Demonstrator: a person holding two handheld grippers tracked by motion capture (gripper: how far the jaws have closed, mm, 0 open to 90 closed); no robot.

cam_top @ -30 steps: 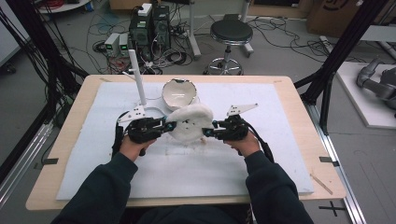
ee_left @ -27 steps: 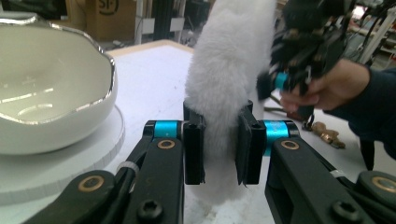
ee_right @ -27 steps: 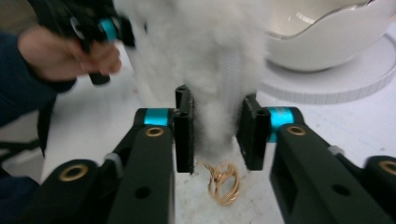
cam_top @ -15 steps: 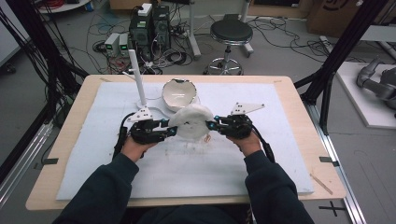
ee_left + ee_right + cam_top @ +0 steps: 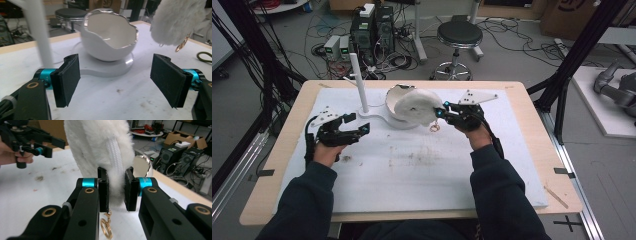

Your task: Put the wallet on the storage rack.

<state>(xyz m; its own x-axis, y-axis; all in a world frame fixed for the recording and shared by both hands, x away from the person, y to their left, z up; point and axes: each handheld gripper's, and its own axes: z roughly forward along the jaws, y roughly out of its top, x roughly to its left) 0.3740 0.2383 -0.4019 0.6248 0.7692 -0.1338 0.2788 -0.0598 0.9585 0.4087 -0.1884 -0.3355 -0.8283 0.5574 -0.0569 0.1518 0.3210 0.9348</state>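
while the right gripper (image 5: 443,111) holds the fluffy white zip pouch (image 5: 414,106) clamped in its jaws, lifted just beside the cracked-egg bowl (image 5: 110,37), the left gripper (image 5: 357,128) rests aside, jaws apart. likely the carry step; next, lowering it into the bowl cleanly.

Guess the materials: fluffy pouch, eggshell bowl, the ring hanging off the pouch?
Fluffy pouch: white faux fur or plush by its long soft pile, with a white woven zipper tape. Eggshell bowl: glossy white, probably glazed ceramic, though plastic is possible; its jagged rim looks silver-plated. Ring: shiny gold-toned metal, seemingly a clasp.
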